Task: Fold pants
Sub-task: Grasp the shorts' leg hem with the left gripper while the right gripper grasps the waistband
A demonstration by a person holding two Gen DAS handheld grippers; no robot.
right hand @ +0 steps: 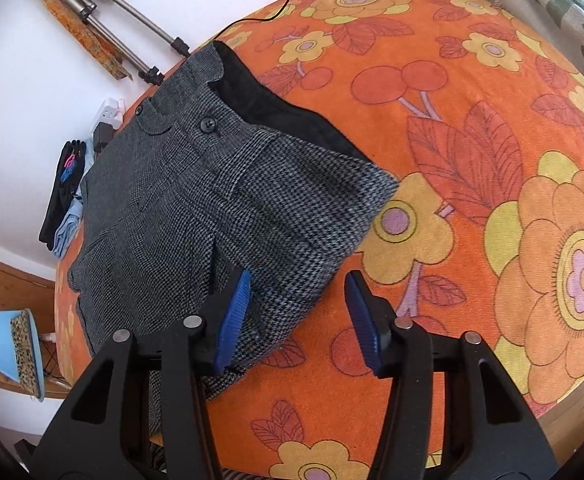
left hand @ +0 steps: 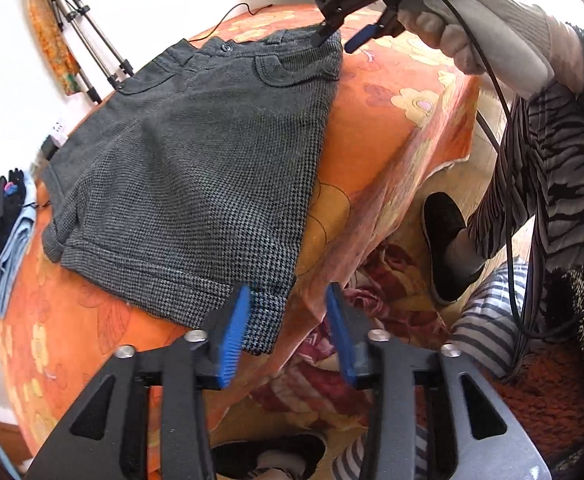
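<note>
Lying flat on the orange flowered cloth (right hand: 432,128), the grey houndstooth pants (left hand: 196,168) were spread near one edge of the covered surface, waistband toward the wall and hems toward the left wrist camera. In the right wrist view the waistband gaped and showed a dark lining (right hand: 288,116), with a round button (right hand: 209,124) on the front.

The left gripper (left hand: 288,322) stood with its blue pads wide apart at the hem corner; one pad overlapped the fabric edge in the picture, but whether it touched the cloth could not be told. The right gripper (right hand: 298,318) was likewise spread wide over the waist corner of the pants, its left pad lying against the fabric. From the left wrist view that same gripper appeared at the top, held in a grey-gloved hand (left hand: 464,12), its fingertips seemingly at the waistband corner, though the fisheye bend made contact hard to judge.

The far hem was partly hidden by the fold of the leg, and the pants' lower corner was cut off behind the right gripper's frame.

The cloth hung over the surface's edge, with a patterned floor covering (left hand: 372,288) below and a dark slipper (left hand: 446,240) in view. A tripod (right hand: 132,12) leaned on the white wall, a black cable (right hand: 292,0) trailed across the cloth, and folded dark and light-blue clothes (left hand: 4,236) lay at the far side.
</note>
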